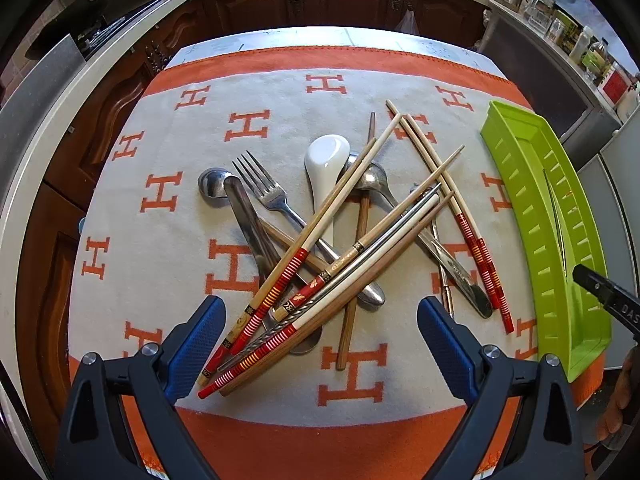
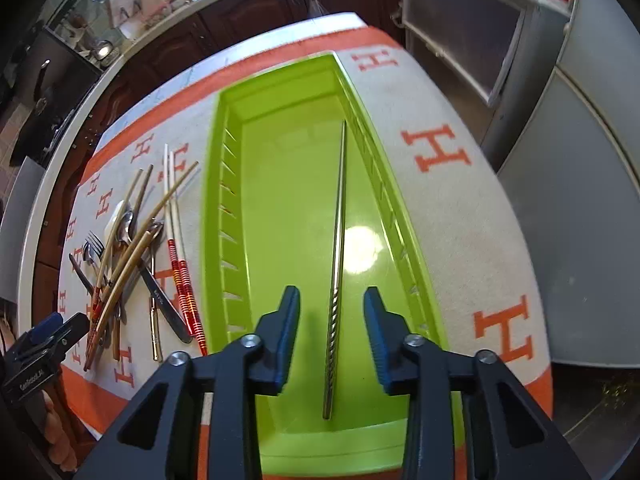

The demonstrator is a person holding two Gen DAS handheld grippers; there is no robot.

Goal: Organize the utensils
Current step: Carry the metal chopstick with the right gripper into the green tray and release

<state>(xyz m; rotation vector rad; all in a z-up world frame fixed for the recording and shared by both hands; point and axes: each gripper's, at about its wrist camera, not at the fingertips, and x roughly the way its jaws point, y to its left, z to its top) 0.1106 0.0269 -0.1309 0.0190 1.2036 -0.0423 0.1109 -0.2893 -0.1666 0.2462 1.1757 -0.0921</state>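
Note:
A tangled pile of utensils lies mid-cloth: several chopsticks (image 1: 320, 224), a metal fork (image 1: 264, 188), a white ceramic spoon (image 1: 326, 160), metal spoons (image 1: 214, 186) and a knife (image 1: 456, 268). My left gripper (image 1: 320, 320) is open and empty, just above the near end of the pile. A green tray (image 2: 216, 216) stands to the right of the pile. One metal chopstick (image 2: 338, 248) lies lengthwise in it. My right gripper (image 2: 332, 312) is open over the chopstick's twisted near end, not touching it. The pile also shows in the right wrist view (image 2: 128, 256).
The table carries a grey and orange cloth (image 1: 160, 248) with H marks. Dark wood cabinets (image 1: 320, 0) and a white counter edge ring the far side. A grey fridge (image 2: 592, 200) stands right of the table. The green tray (image 1: 532, 184) sits at the cloth's right edge.

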